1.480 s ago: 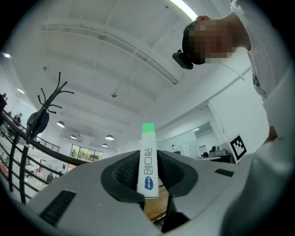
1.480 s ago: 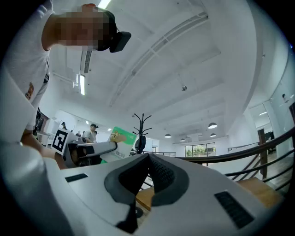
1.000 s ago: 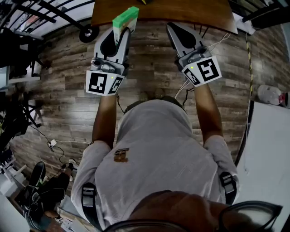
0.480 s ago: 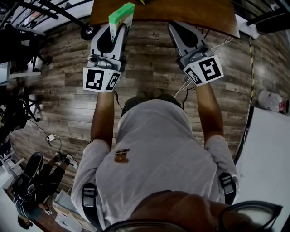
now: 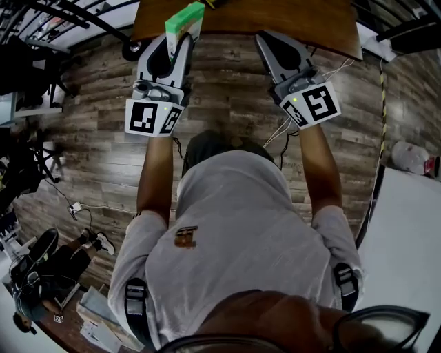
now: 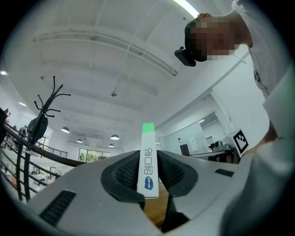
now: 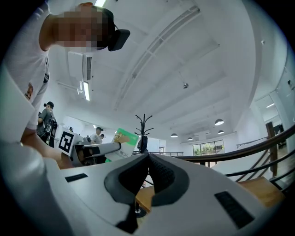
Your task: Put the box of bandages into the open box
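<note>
The box of bandages (image 5: 185, 23), white with a green end, is clamped upright between the jaws of my left gripper (image 5: 178, 43), at the near edge of the wooden table (image 5: 275, 17). In the left gripper view the narrow box (image 6: 148, 161) stands between the two dark pads, and the jaws point up at the ceiling. My right gripper (image 5: 264, 39) hangs beside it to the right, shut and empty; its pads (image 7: 159, 173) meet at the tips. From the right gripper view I see the box (image 7: 122, 139) sideways. No open box shows in any view.
A plank floor lies below both grippers, with cables (image 5: 282, 131) trailing down it. A wheeled stand (image 5: 134, 48) sits left of the table's corner. A white panel (image 5: 406, 227) lies on the right. A coat rack (image 7: 144, 124) stands ahead in the right gripper view.
My left gripper has moved a little up and to the left with the box, closer to the table's edge. The right gripper has barely moved.
</note>
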### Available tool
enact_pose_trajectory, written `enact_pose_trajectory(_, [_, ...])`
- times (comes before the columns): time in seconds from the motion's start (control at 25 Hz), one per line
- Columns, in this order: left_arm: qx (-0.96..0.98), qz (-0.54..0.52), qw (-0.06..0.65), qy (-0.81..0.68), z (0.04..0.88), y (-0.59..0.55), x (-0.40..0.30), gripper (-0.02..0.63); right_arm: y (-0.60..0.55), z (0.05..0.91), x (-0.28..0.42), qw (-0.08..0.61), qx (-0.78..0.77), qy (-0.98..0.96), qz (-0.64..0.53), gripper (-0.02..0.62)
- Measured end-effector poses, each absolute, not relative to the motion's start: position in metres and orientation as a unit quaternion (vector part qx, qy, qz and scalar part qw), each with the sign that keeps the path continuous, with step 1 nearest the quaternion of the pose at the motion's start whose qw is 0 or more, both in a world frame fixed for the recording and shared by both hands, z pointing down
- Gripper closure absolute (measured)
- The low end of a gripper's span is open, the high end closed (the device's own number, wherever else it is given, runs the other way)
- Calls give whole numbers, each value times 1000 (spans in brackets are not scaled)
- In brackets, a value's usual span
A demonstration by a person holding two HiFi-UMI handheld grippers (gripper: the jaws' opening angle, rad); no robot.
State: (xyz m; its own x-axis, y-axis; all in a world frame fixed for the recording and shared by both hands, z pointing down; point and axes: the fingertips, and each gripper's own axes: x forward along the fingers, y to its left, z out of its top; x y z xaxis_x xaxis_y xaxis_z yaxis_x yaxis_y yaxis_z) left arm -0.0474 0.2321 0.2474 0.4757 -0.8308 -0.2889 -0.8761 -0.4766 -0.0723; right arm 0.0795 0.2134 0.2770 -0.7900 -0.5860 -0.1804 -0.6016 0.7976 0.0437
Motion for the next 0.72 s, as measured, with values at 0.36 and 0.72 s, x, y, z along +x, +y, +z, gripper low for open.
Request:
enact_pose_trajectory(0.36, [-852,113,105,500,251,196,-50,499,180,287,79,69,-317,945,48,563])
enact_pose_trajectory(0.72, [-855,116,108,495,252,116,-63,499,102,286,65,60,-321,943,55,563])
